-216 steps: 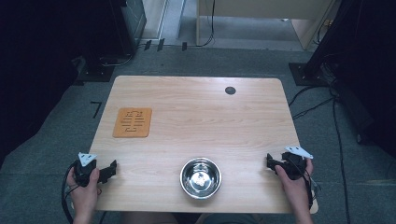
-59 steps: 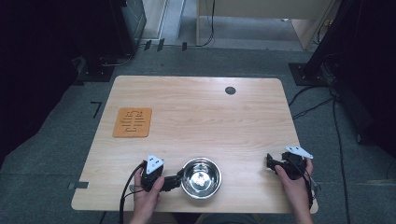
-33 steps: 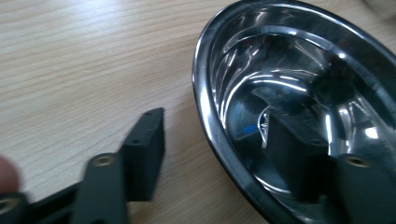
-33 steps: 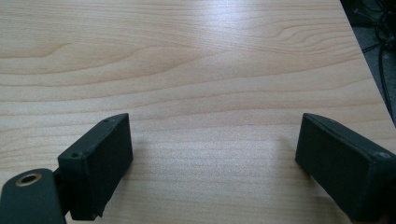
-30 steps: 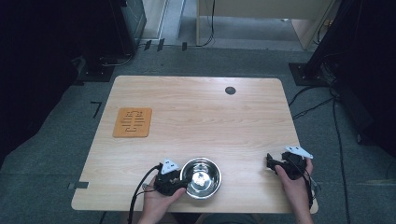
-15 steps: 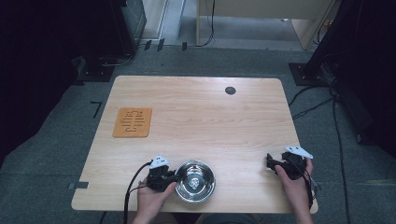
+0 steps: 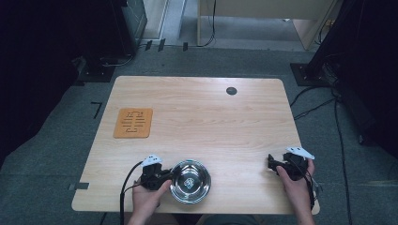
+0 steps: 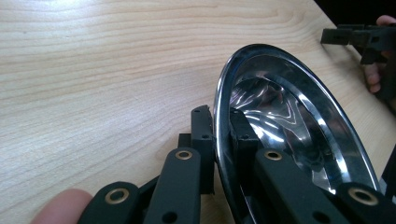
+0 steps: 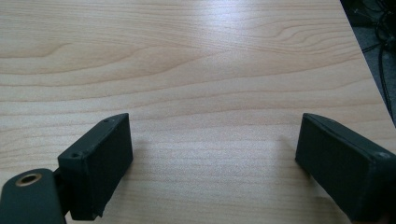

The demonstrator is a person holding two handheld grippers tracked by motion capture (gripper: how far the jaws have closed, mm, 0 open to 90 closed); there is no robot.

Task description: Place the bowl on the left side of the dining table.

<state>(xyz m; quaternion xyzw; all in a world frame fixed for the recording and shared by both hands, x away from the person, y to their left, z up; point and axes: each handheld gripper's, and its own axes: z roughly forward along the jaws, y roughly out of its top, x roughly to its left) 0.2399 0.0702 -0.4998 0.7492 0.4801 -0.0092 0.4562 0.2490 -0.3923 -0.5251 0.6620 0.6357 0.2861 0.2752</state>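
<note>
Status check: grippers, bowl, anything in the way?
Left gripper just closed, clamped on bowl rim. Right gripper open, holding nothing. Bowl at table front edge. Orange trivet far left, clear.

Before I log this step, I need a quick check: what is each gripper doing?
Left gripper: shut on the steel bowl, pinching its rim.
Right gripper: open, holding nothing, above the bare table.

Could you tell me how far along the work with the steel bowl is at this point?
Done: the left gripper has just closed its jaws on the steel bowl's near rim. In hand: that grip. Left: the bowl sits near the table's front edge, not yet moved; the right gripper waits open.
</note>
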